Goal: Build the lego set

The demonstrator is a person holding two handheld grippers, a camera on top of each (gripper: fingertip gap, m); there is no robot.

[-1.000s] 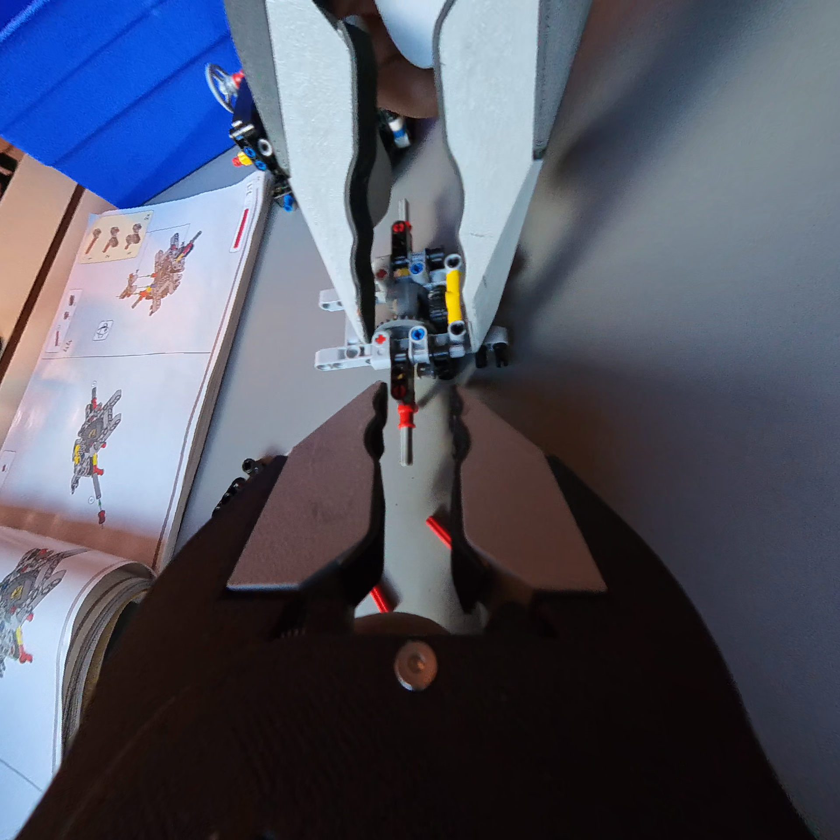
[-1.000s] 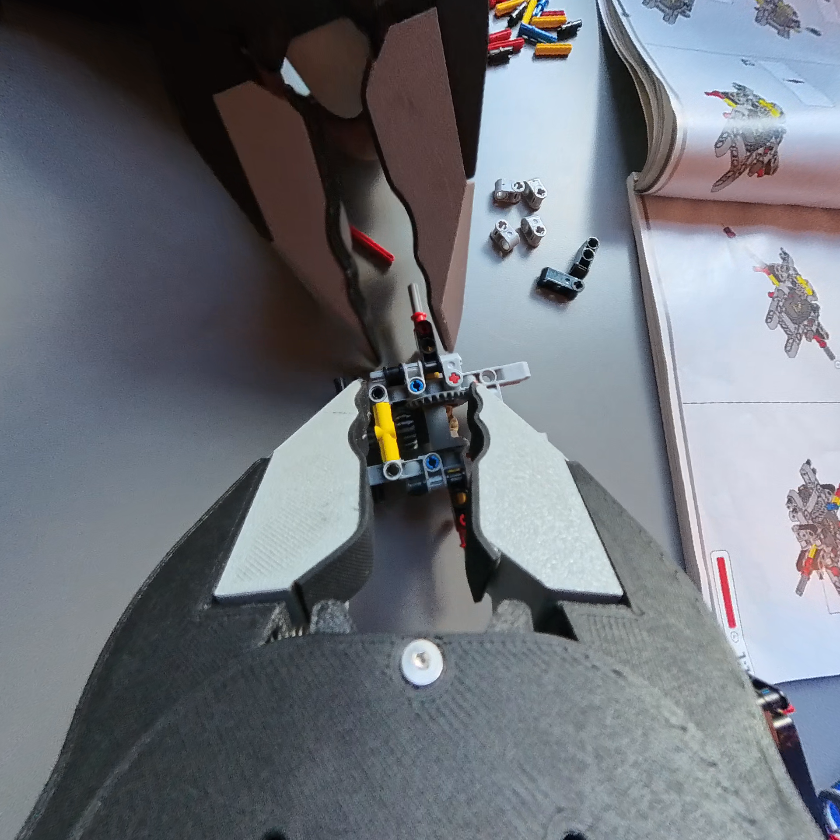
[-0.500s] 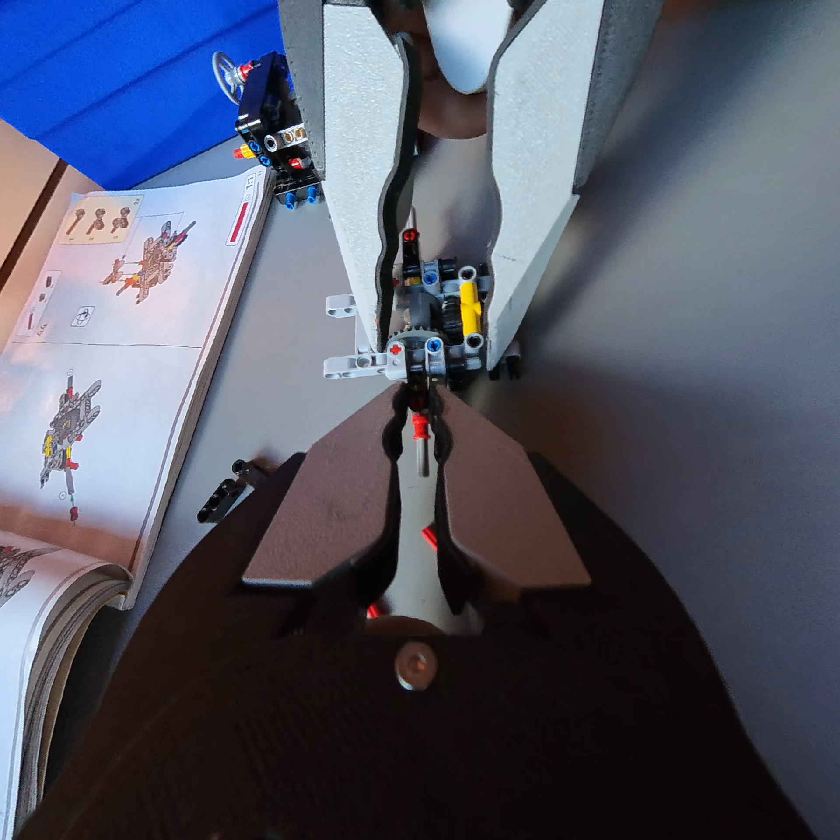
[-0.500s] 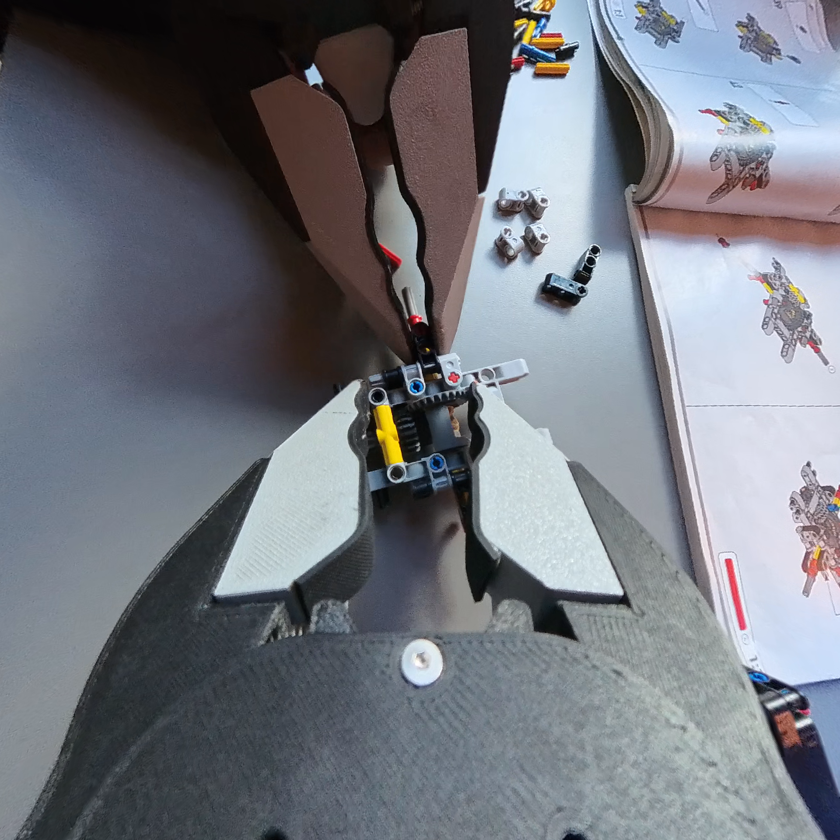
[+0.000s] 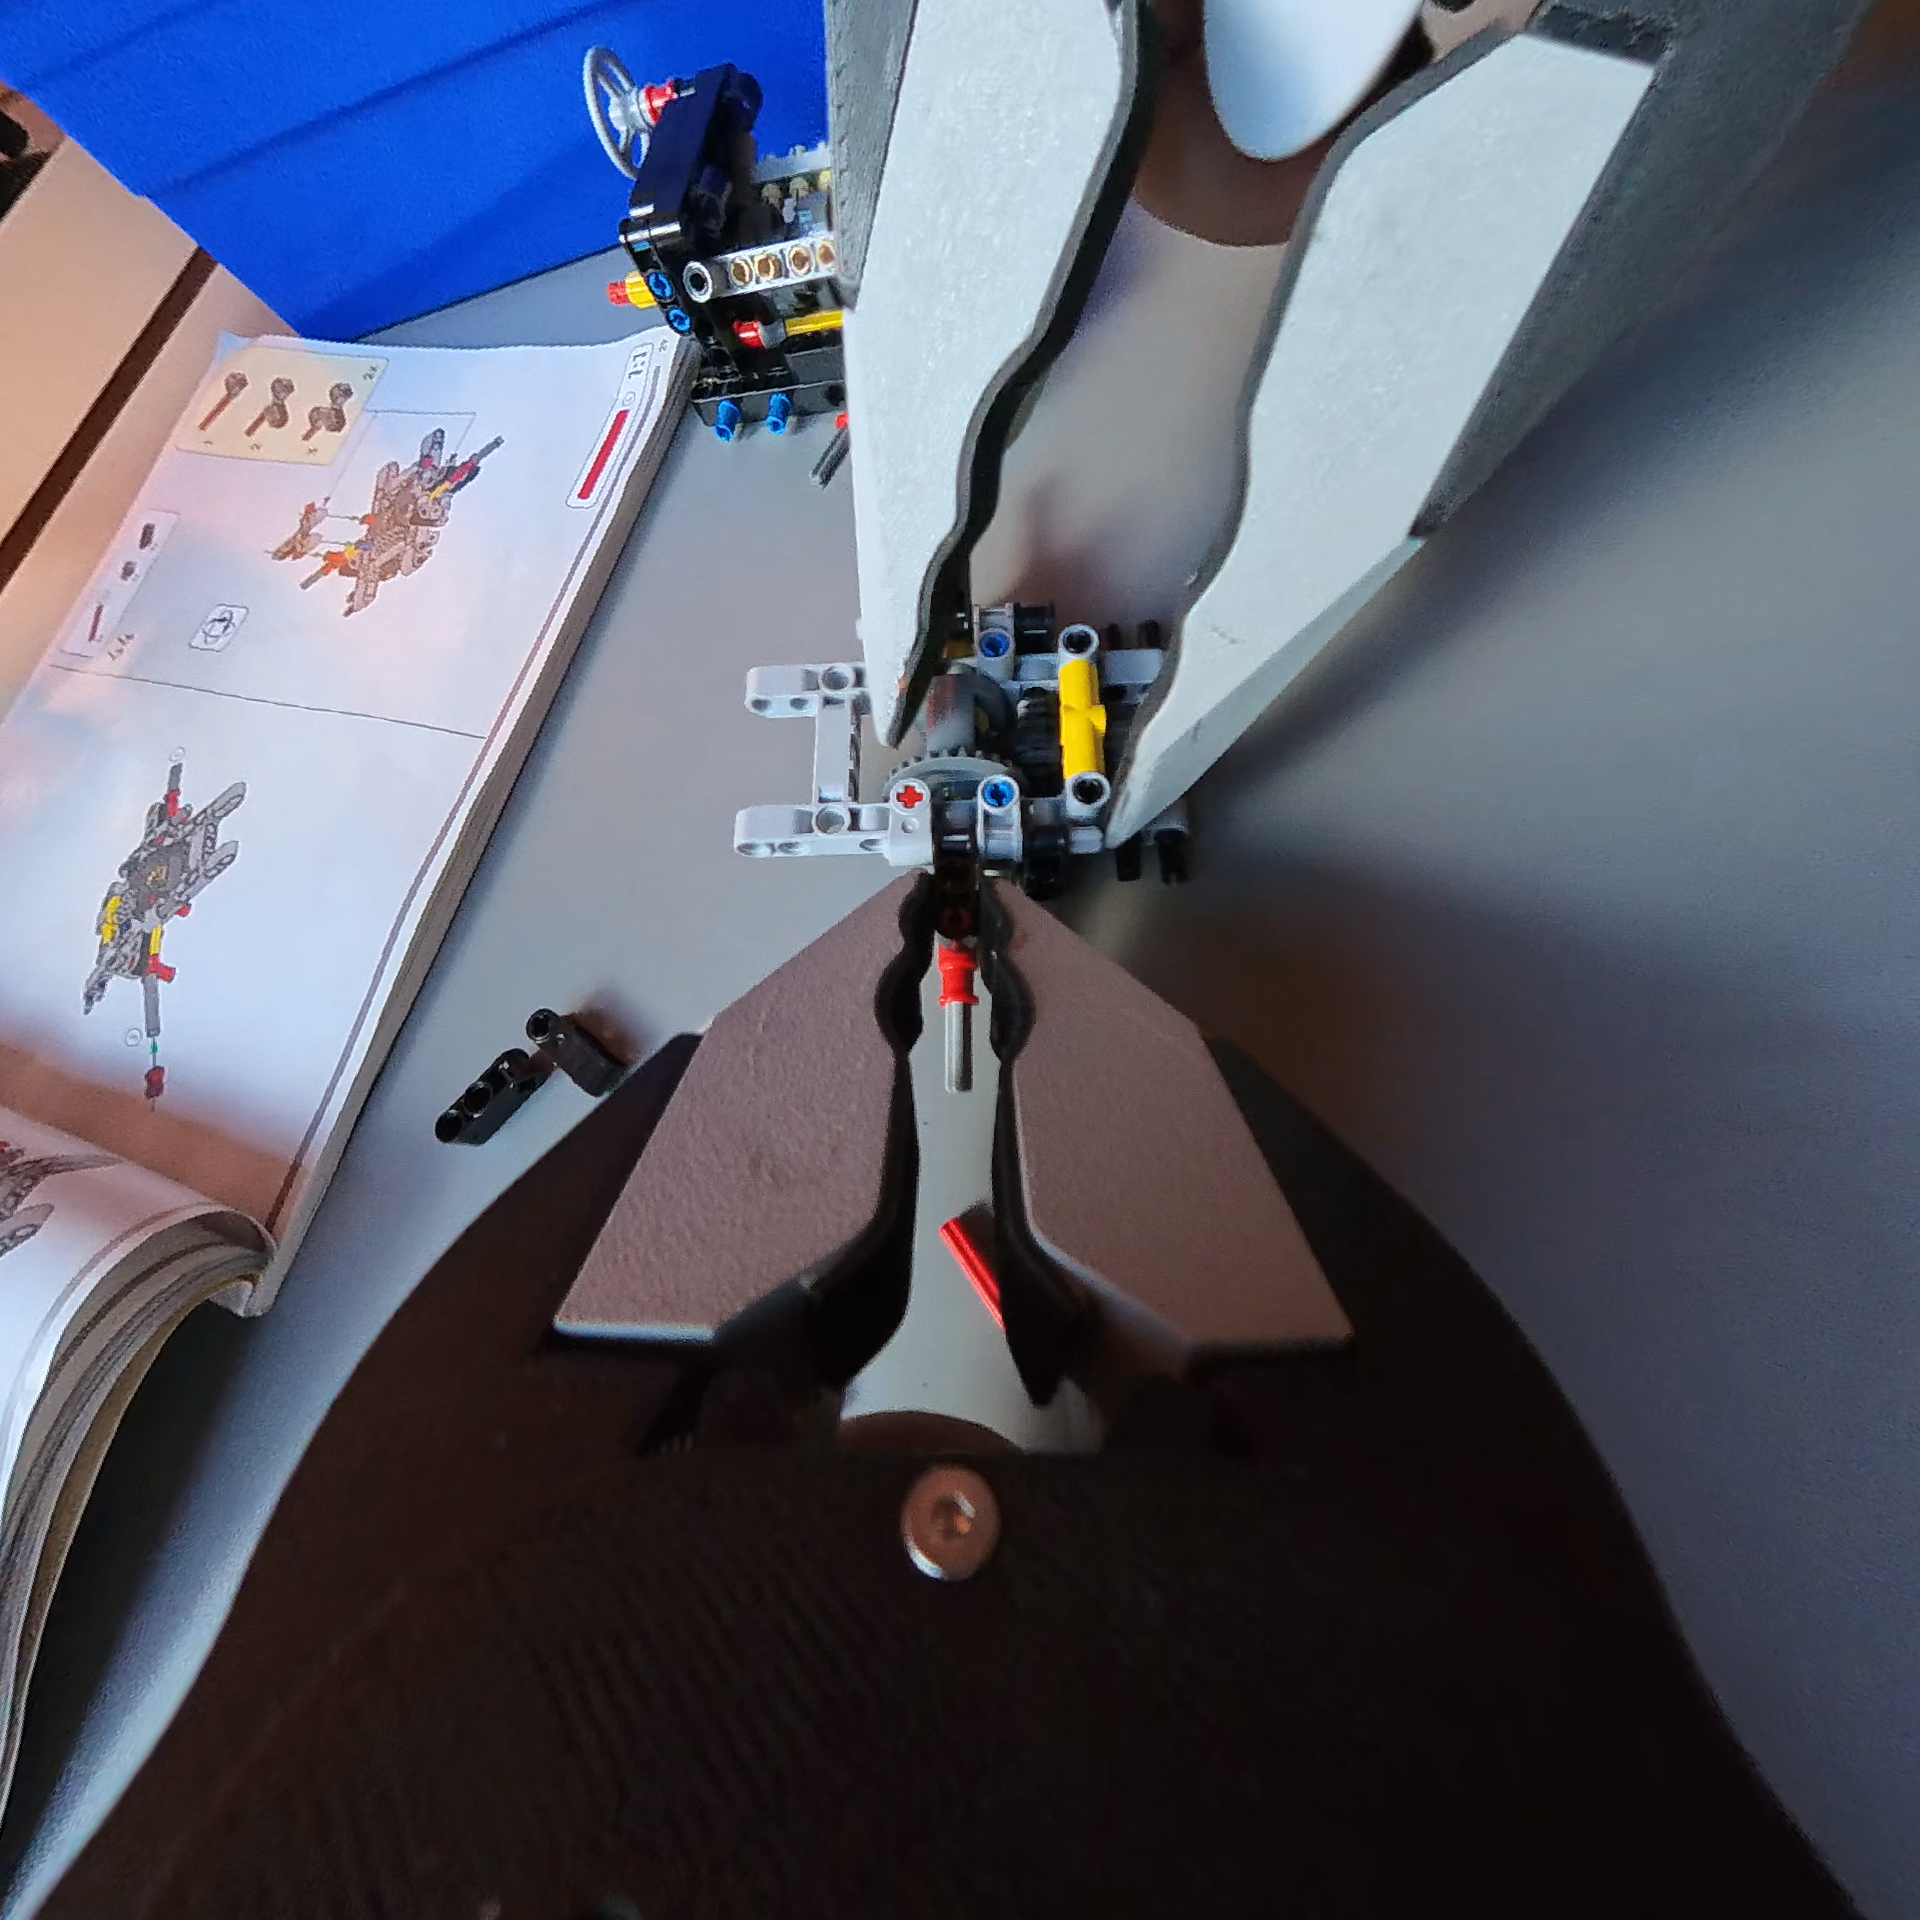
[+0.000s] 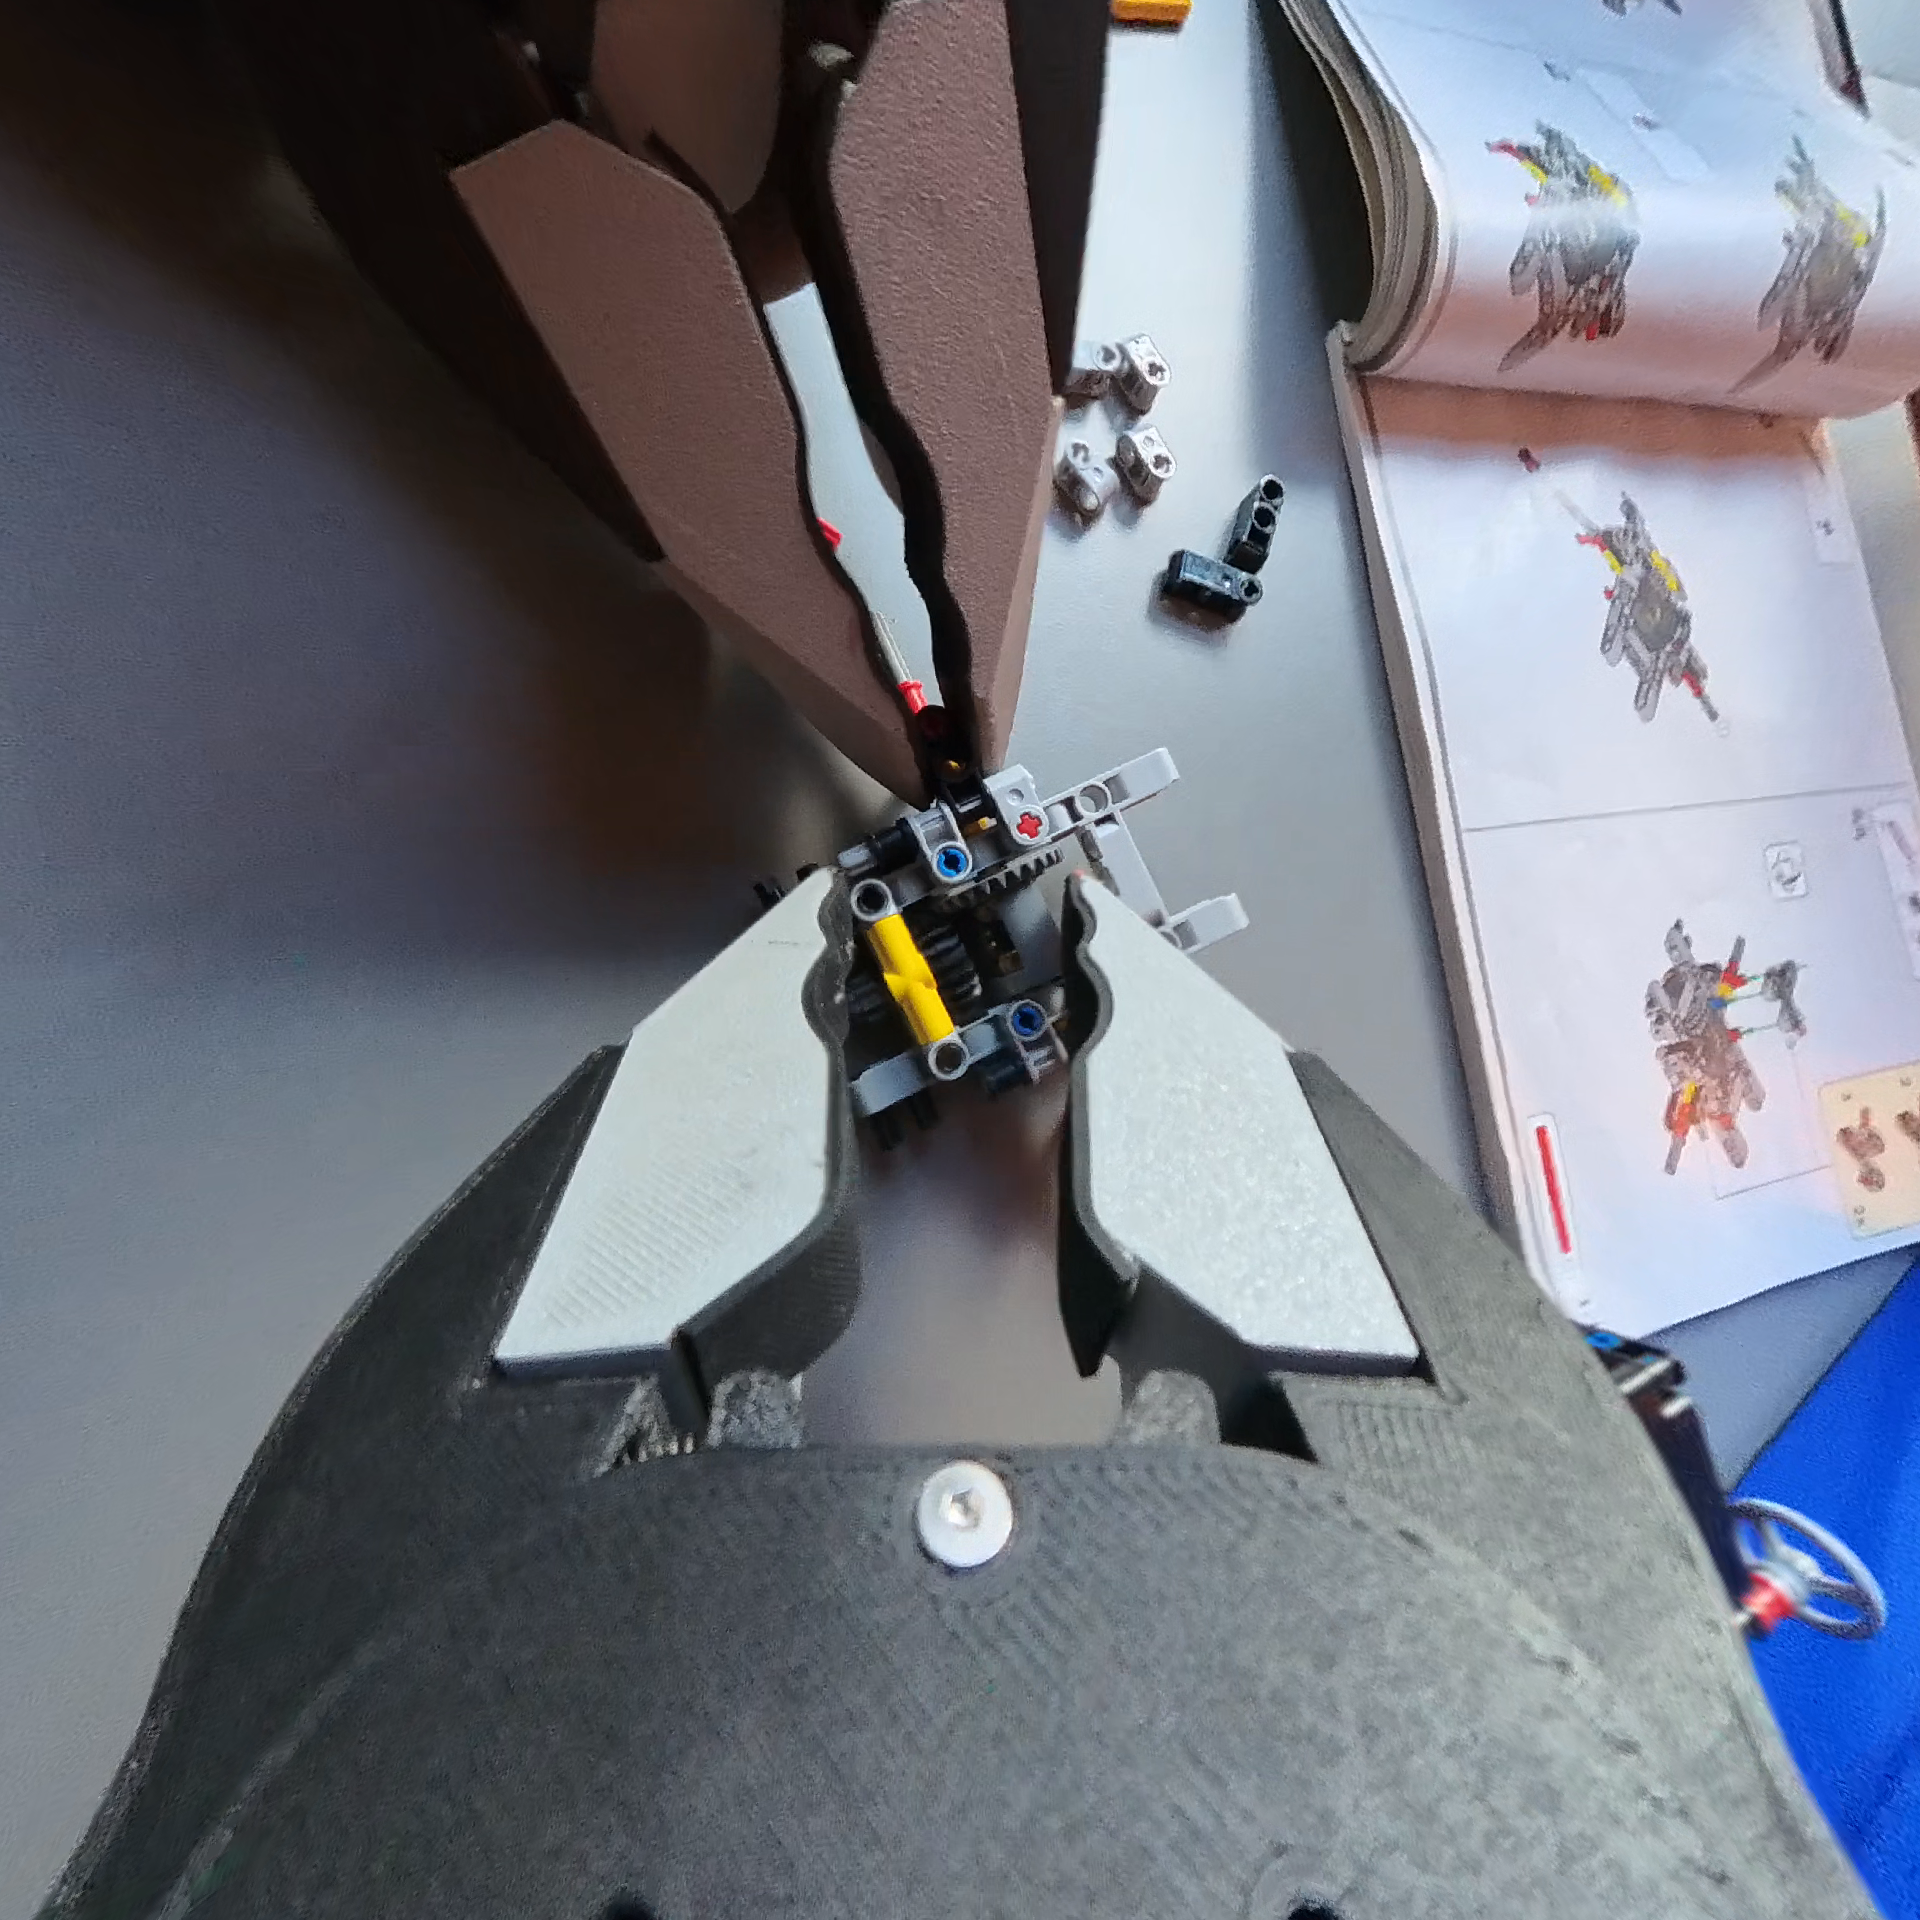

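Gripping the grey gear assembly (image 6: 956,966) w/ my right gripper (image 6: 951,935), pads pressed on both sides. My left gripper (image 5: 951,914) (brown fingers) is pinched on the black link (image 5: 954,883) at its front, axle (image 5: 958,1039) between the jaws.

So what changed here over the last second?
The left gripper closed its brown fingers onto the black link and axle sticking out of the gear assembly. The right gripper kept its grip on the assembly, which has tilted slightly. Manual and loose parts unchanged.
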